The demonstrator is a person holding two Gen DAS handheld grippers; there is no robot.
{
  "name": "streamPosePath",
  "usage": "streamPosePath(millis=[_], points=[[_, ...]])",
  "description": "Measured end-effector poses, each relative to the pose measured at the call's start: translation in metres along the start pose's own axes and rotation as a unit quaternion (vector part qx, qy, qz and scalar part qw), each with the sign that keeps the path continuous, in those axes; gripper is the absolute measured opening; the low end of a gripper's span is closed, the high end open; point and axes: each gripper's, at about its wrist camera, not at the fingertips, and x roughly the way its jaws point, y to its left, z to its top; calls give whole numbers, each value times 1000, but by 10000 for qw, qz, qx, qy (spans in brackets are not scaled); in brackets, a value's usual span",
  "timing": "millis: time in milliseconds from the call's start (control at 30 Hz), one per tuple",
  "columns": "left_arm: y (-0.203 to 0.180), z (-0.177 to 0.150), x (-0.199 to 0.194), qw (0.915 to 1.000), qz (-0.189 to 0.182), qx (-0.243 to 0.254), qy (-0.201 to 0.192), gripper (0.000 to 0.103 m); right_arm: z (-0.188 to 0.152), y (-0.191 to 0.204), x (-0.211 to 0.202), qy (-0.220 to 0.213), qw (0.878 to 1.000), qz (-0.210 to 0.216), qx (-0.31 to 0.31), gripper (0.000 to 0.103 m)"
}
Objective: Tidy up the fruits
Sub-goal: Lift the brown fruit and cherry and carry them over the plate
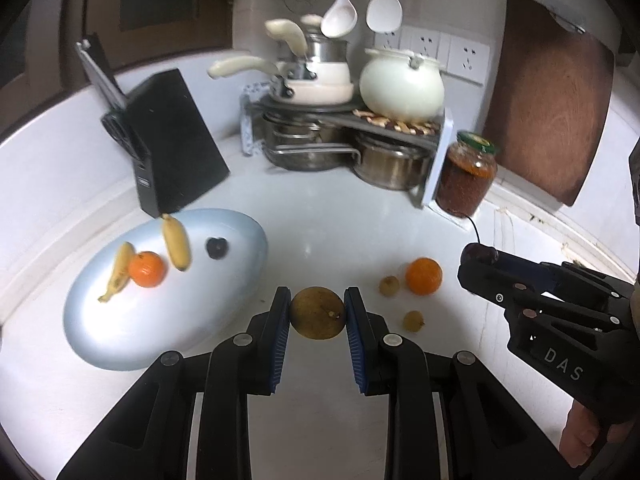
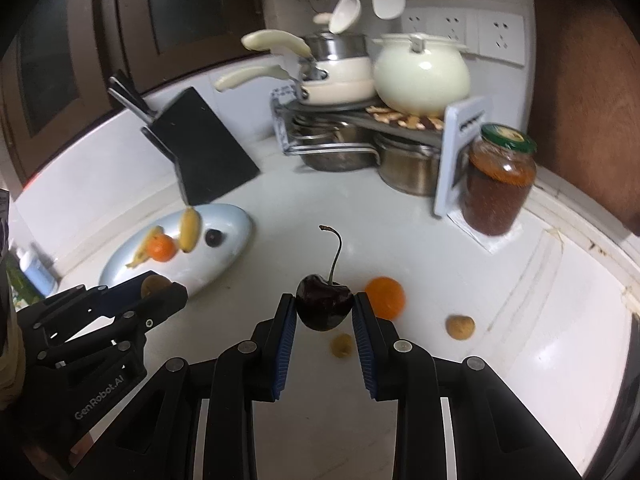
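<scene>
My left gripper (image 1: 317, 312) is shut on a round brown longan (image 1: 317, 313), held above the counter just right of the pale blue oval plate (image 1: 224, 280). The plate holds two small bananas (image 1: 176, 242), an orange (image 1: 147, 269) and a dark cherry (image 1: 216, 247). My right gripper (image 2: 325, 312) is shut on a dark cherry (image 2: 323, 307) with a long stem, held above the counter. Another orange (image 2: 385, 297) and two small longans (image 2: 460, 326) lie on the counter below it. The right gripper also shows in the left wrist view (image 1: 480, 260), the left gripper in the right wrist view (image 2: 160, 292).
A black knife block (image 1: 172, 140) stands behind the plate. A pot rack (image 1: 344, 136) with pans and a white pot sits in the corner, a jar (image 1: 466, 172) beside it. A wooden board (image 1: 552, 96) leans at the right wall. A bottle (image 2: 36, 268) stands far left.
</scene>
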Motion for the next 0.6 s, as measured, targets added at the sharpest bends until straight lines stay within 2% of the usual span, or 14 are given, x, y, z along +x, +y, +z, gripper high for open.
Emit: streamPosePath(millis=[600], points=[[57,7,-46,9970,498,-236,-535,27,25,66,-6,-373,9974,467,-403,30]])
